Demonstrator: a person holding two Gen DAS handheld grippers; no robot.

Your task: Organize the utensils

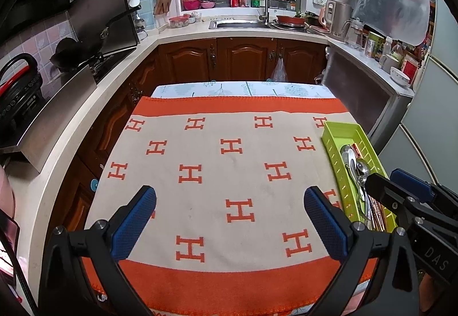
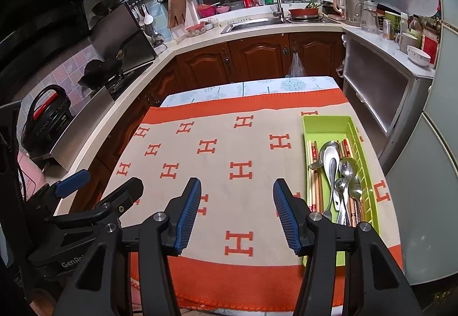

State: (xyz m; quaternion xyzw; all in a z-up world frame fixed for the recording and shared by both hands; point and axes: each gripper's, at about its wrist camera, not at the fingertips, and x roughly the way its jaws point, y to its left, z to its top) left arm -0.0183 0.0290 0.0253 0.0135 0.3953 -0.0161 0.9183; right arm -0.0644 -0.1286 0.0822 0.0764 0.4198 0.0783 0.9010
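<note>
Hovering over cloth [image 2: 229,149]: both grippers released, nothing between either pair of jaws. Left gripper [image 1: 230,218] spread wide above bare cloth. Right gripper [image 2: 237,211] likewise. Green tray [image 2: 329,124] lies just right of the right jaws, holding spoons [image 2: 345,172] and chopsticks [image 2: 315,172], all inside.

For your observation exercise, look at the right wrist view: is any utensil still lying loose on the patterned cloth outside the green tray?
No: the spoons and chopsticks all lie inside the green tray, and the patterned cloth bears nothing else.
</note>
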